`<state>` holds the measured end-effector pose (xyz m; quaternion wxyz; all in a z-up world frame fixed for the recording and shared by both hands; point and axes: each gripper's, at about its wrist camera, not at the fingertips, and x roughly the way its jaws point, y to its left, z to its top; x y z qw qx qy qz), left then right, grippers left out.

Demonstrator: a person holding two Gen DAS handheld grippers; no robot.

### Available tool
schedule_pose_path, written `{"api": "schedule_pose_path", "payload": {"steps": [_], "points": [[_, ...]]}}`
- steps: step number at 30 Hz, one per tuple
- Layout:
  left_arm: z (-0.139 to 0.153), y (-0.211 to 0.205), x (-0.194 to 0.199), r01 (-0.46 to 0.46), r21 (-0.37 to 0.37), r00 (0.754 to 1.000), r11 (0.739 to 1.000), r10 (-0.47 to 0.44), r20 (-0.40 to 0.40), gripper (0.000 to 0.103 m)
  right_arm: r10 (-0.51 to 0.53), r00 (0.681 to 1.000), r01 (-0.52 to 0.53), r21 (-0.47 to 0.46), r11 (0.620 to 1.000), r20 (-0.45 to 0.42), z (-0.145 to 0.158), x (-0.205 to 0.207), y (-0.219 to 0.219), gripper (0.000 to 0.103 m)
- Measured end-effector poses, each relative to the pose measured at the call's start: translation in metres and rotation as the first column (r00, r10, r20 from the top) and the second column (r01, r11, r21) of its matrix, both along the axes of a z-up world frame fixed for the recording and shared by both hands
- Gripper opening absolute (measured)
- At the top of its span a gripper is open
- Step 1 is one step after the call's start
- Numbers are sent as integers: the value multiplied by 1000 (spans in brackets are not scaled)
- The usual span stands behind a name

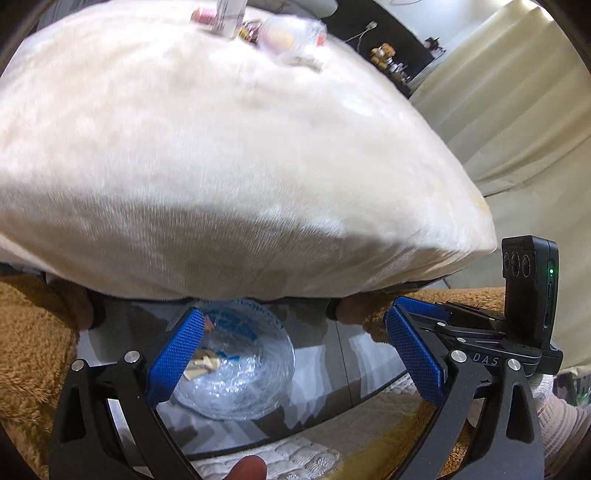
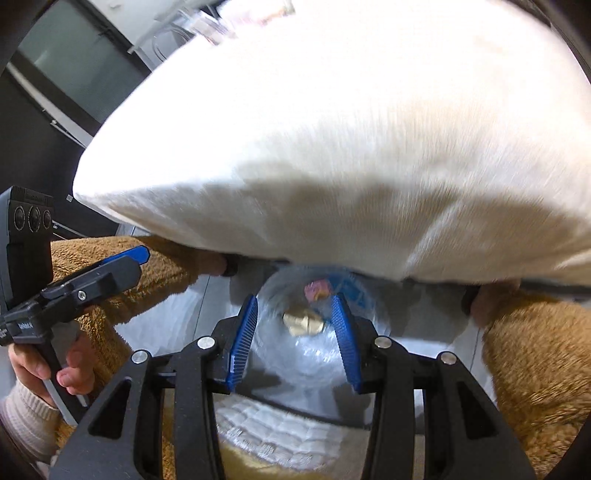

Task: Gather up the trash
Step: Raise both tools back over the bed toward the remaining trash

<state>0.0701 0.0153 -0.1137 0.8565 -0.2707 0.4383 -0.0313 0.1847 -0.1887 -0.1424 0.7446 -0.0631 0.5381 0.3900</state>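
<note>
Loose wrappers (image 1: 280,33) lie at the far top of a white plush cushion (image 1: 221,147), while the clear trash bag (image 1: 251,384) sits below its near edge. The left tool (image 1: 295,314) and right tool (image 2: 295,301) are both released, with nothing clamped (the bag merely shows through their gaps). If the cushion tilts unevenly, the wrappers could slide off sideways and miss the bag's mouth.

A clear plastic trash bag (image 1: 236,373) with blue print stands open below, its mouth facing up; crumpled tan paper scraps (image 1: 203,365) lie at its bottom and a small pink wrapper (image 2: 316,289) sits near its far edge. On the far top of the big white cushion (image 1: 221,155) lies more trash: a clear plastic wrapper (image 1: 291,37), blurred, beside pink and dark candy wrappers (image 1: 225,18).
</note>
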Motion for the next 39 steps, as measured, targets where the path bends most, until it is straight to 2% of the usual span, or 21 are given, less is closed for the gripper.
{"api": "schedule_pose_path", "payload": {"steps": [3, 7, 17, 19, 21, 25, 29, 39], "points": [[17, 0, -7, -2, 26, 998, 1000, 0, 60, 97, 5, 996, -8, 36, 999, 85, 18, -6, -3, 47], [40, 1, -9, -7, 63, 993, 998, -1, 121, 97, 13, 982, -29, 82, 996, 191, 43, -11, -6, 47], [82, 21, 9, -11, 134, 978, 991, -17, 209, 96, 37, 931, -89, 127, 988, 363, 96, 7, 9, 70], [89, 31, 16, -17, 135, 975, 991, -13, 222, 96, 38, 926, -96, 137, 986, 376, 105, 18, 15, 75], [94, 39, 25, -21, 138, 973, 990, -11, 229, 96, 47, 920, -111, 144, 983, 390, 112, 29, 22, 85], [103, 55, 44, -25, 161, 971, 987, -15, 239, 96, 61, 896, -134, 137, 982, 441, 121, 49, 45, 88], [108, 73, 62, -33, 172, 970, 985, -10, 242, 96, 82, 890, -162, 144, 976, 450, 125, 74, 69, 97], [117, 128, 108, -87, 162, 965, 983, 43, 258, 92, 128, 860, -211, 116, 971, 495, 118, 126, 134, 98]]}}
